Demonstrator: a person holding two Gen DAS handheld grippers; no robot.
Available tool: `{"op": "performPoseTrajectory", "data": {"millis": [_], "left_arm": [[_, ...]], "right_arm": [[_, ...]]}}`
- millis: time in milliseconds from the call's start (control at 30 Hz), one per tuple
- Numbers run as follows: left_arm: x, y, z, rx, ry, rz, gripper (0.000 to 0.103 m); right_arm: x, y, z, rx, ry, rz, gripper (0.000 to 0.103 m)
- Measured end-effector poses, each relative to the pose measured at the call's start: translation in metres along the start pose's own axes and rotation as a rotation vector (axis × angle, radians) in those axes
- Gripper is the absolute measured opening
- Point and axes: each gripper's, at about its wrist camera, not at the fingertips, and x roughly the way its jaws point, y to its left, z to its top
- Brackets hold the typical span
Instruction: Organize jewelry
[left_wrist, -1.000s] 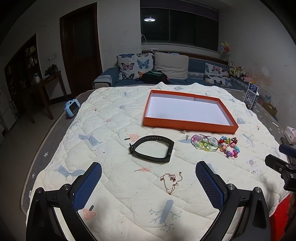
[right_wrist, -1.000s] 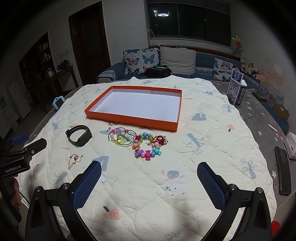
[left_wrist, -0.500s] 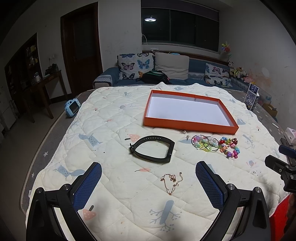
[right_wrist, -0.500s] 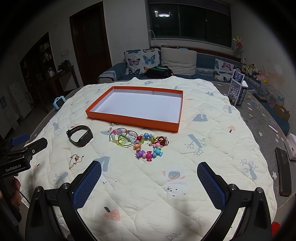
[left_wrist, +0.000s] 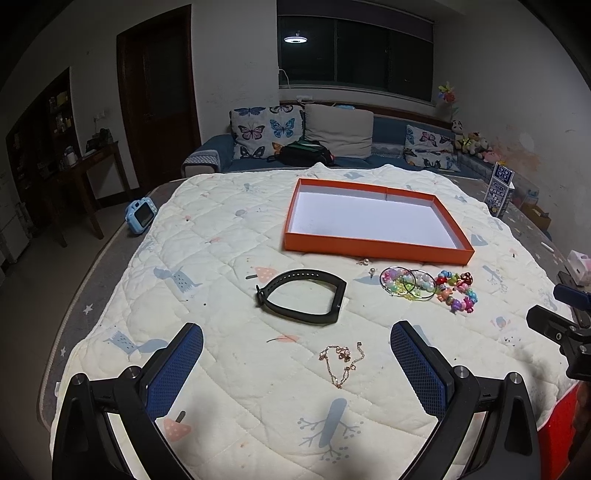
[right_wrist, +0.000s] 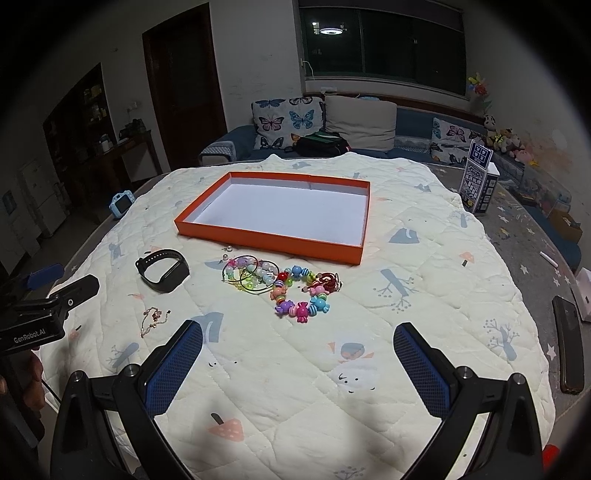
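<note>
Both held wide apart and gripping nothing: left gripper (left_wrist: 296, 349) hovering over the near part of the quilt (left_wrist: 221, 258), right gripper (right_wrist: 298, 345) likewise spread, its blue cross-hatched pads (right_wrist: 173, 365) touching nothing.

Covering the whole work surface: a cream quilted quilt, soft and puffy, printed with small trees, mushrooms and animals.

Lying flat on the quilt towards its far side: a shallow rectangular orange tray (left_wrist: 376, 251) (right_wrist: 266, 238), stiff card walls, smooth white floor, nothing lying inside.

Resting just in front of the tray's near wall, towards its left end: a black wristband (left_wrist: 301, 295) (right_wrist: 162, 269), matte rubbery strap buckled into a flattened loop.

Sitting in front of the tray's near wall, right of the wristband: thin wire hoop bracelets (left_wrist: 406, 284) (right_wrist: 249, 273) strung with pale pastel beads, touching a chunky candy-bead bracelet (left_wrist: 458, 291) (right_wrist: 301, 295) of glossy striped plastic.

Lying nearer than the wristband, farthest from the tray: a fine rose-gold chain (left_wrist: 341, 363) (right_wrist: 153, 319), crumpled into loose bends.

Sitting almost against the tray's near wall: two tiny pearl studs (left_wrist: 365, 263) (right_wrist: 227, 251).
</note>
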Motion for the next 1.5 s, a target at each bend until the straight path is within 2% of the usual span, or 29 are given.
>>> {"op": "performPoseTrajectory", "data": {"millis": [200, 467, 633, 767, 833, 967, 1133, 1233, 1500], "left_arm": [[0.002, -0.002, -0.003, 0.026, -0.001, -0.034, 0.103], [0.005, 0.011, -0.009, 0.028, 0.022, -0.043, 0.103], [0.009, 0.008, -0.012, 0.055, 0.036, -0.085, 0.103], [0.015, -0.008, -0.018, 0.121, 0.037, -0.107, 0.102], [0.022, -0.015, -0.021, 0.146, 0.05, -0.11, 0.092], [0.042, -0.019, -0.026, 0.123, 0.106, -0.174, 0.074], [0.065, -0.023, -0.028, 0.104, 0.155, -0.237, 0.035], [0.075, -0.026, -0.027, 0.111, 0.163, -0.255, 0.026], [0.091, -0.031, -0.026, 0.126, 0.185, -0.257, 0.019]], "right_arm": [[0.002, -0.001, -0.001, -0.002, 0.001, 0.008, 0.103], [0.006, 0.0, -0.003, -0.011, 0.007, 0.027, 0.103], [0.011, 0.002, -0.004, -0.017, 0.015, 0.039, 0.103], [0.014, 0.002, -0.005, -0.021, 0.022, 0.047, 0.103], [0.016, 0.001, -0.005, -0.021, 0.025, 0.048, 0.103], [0.022, -0.001, -0.005, -0.013, 0.037, 0.058, 0.103], [0.031, -0.003, -0.006, -0.01, 0.053, 0.066, 0.103], [0.036, -0.004, -0.006, -0.005, 0.06, 0.071, 0.103], [0.047, -0.009, -0.006, 0.009, 0.079, 0.081, 0.103]]}}
